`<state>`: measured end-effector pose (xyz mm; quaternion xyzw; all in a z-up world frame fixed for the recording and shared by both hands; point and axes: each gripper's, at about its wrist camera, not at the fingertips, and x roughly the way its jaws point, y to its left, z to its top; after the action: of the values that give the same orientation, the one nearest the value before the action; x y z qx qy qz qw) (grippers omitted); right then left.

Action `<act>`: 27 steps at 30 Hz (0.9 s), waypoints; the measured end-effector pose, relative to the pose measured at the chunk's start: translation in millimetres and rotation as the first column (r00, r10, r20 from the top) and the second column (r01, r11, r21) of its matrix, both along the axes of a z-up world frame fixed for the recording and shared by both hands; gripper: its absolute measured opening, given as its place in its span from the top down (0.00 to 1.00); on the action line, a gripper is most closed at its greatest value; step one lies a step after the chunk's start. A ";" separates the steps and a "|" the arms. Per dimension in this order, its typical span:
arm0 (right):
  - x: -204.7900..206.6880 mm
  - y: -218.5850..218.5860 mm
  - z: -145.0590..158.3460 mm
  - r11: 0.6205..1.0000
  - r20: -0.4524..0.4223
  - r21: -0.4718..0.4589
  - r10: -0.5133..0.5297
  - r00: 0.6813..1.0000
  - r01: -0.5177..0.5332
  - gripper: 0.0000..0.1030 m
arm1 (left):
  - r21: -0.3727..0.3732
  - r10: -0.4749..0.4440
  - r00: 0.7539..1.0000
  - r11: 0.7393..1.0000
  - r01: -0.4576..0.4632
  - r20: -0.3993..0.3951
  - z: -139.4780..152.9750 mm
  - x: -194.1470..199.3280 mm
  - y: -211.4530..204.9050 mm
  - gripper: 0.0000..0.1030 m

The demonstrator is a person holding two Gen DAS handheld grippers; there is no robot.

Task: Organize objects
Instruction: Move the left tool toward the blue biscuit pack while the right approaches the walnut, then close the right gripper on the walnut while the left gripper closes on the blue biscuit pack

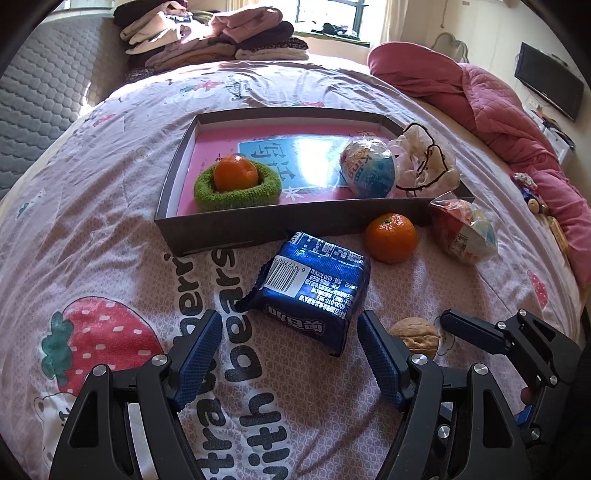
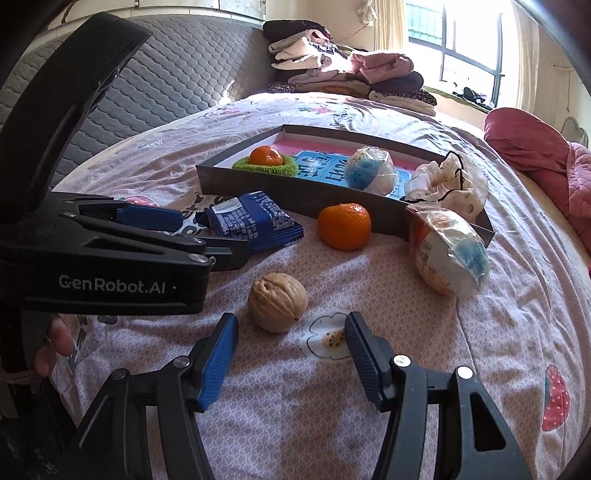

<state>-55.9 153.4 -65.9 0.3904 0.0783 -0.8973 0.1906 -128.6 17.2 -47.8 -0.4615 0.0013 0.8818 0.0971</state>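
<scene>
A grey box tray (image 1: 229, 225) (image 2: 295, 192) lies on the bed with an orange in a green knitted ring (image 1: 236, 181) (image 2: 266, 160), a wrapped blue-white ball (image 1: 369, 166) (image 2: 371, 170) and a crumpled white bag (image 1: 428, 162) (image 2: 447, 184). In front of it lie a blue snack packet (image 1: 314, 284) (image 2: 251, 221), a loose orange (image 1: 390, 237) (image 2: 344, 226), a walnut (image 1: 415, 336) (image 2: 277, 301) and a second wrapped ball (image 1: 465, 230) (image 2: 448, 254). My left gripper (image 1: 288, 332) (image 2: 207, 236) is open just before the packet. My right gripper (image 2: 290, 332) (image 1: 443, 321) is open just before the walnut.
Folded clothes (image 1: 207, 33) (image 2: 343, 70) are stacked at the far end of the bed. A pink quilt (image 1: 498, 110) (image 2: 535, 155) is bunched along the right side. A grey padded headboard (image 2: 147, 85) stands at the left. A hand (image 2: 51, 347) holds the left gripper.
</scene>
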 end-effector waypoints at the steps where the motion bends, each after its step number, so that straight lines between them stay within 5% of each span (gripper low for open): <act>1: -1.9 -0.6 -0.3 1.000 -0.003 0.000 -0.002 1.000 0.002 0.42 | 0.003 -0.001 1.000 1.000 0.001 -0.001 -0.3 -1.7 -0.3 0.25; 19: -14.7 -3.3 -3.0 1.000 -0.017 -0.019 0.021 1.000 -0.021 0.62 | 0.055 -0.046 0.999 0.997 0.046 -0.008 -13.4 -25.1 2.5 0.26; 27: -12.5 -1.9 -3.1 0.999 -0.027 -0.043 0.033 0.999 -0.034 0.67 | 0.072 -0.049 0.999 0.996 0.051 -0.022 -15.1 -26.6 -0.2 0.39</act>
<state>-68.4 151.5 -68.9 0.3731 0.0679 -0.9005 0.2129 -155.2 17.0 -62.9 -0.4484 -0.0182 0.8833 0.1358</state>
